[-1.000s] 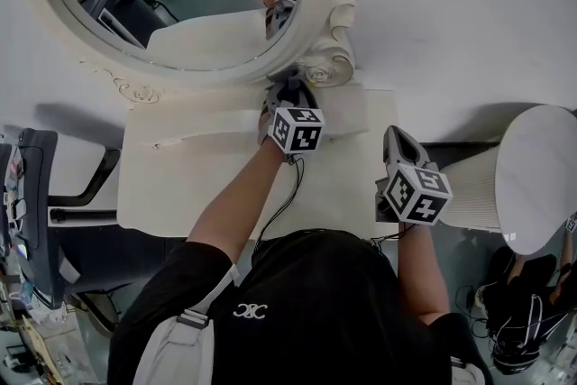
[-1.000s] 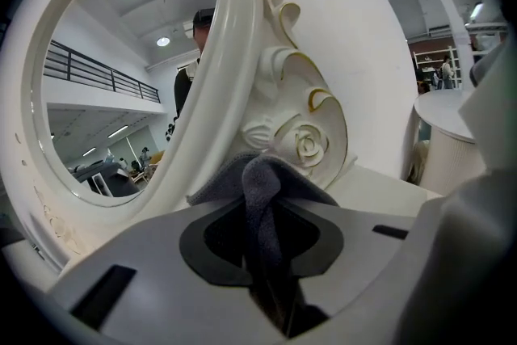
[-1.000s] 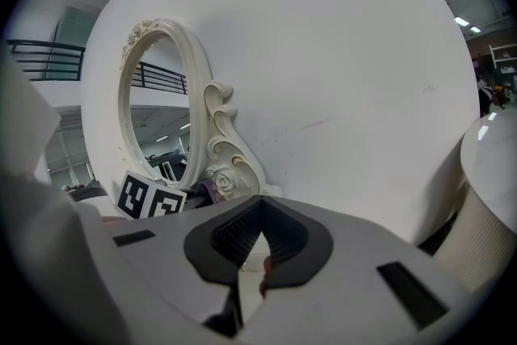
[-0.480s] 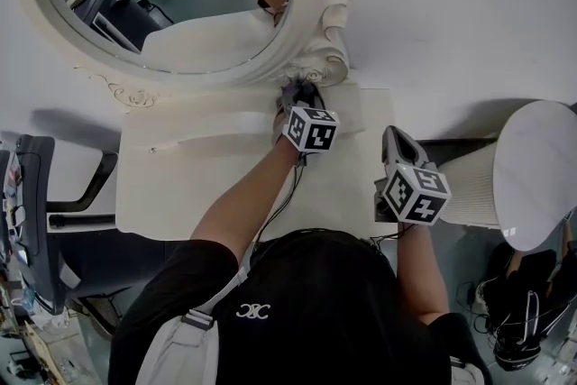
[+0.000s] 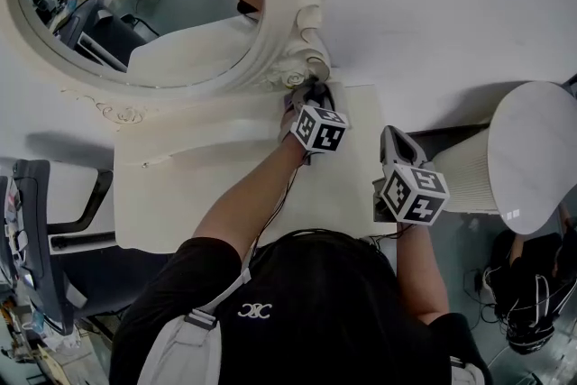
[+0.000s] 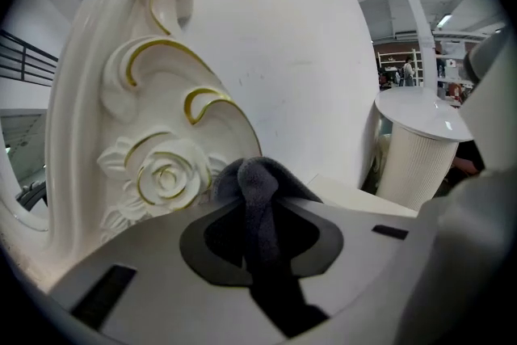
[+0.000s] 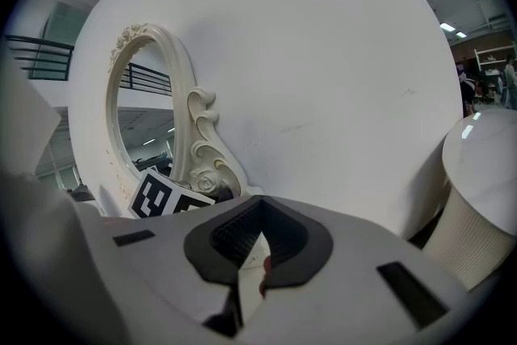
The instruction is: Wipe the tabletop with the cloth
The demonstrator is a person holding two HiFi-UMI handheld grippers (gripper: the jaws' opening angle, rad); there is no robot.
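Observation:
A dark grey cloth (image 6: 257,191) is pinched between the jaws of my left gripper (image 6: 260,210), which is shut on it. In the head view the left gripper (image 5: 313,100) presses the cloth (image 5: 301,92) onto the cream tabletop (image 5: 198,176) at its back edge, right below the carved rose of the mirror frame (image 6: 166,174). My right gripper (image 5: 394,138) hovers at the table's right edge, apart from the cloth. Its jaws stand together in the right gripper view (image 7: 258,237), with nothing between them.
A large oval mirror (image 5: 144,4) in an ornate cream frame leans against the white wall behind the table. A white ribbed round stool (image 5: 509,167) stands right of the table. A dark chair (image 5: 36,221) is at the left.
My left gripper has slid the cloth rightward along the table's back edge, from under the mirror toward the back right corner. The right gripper has stayed where it was.

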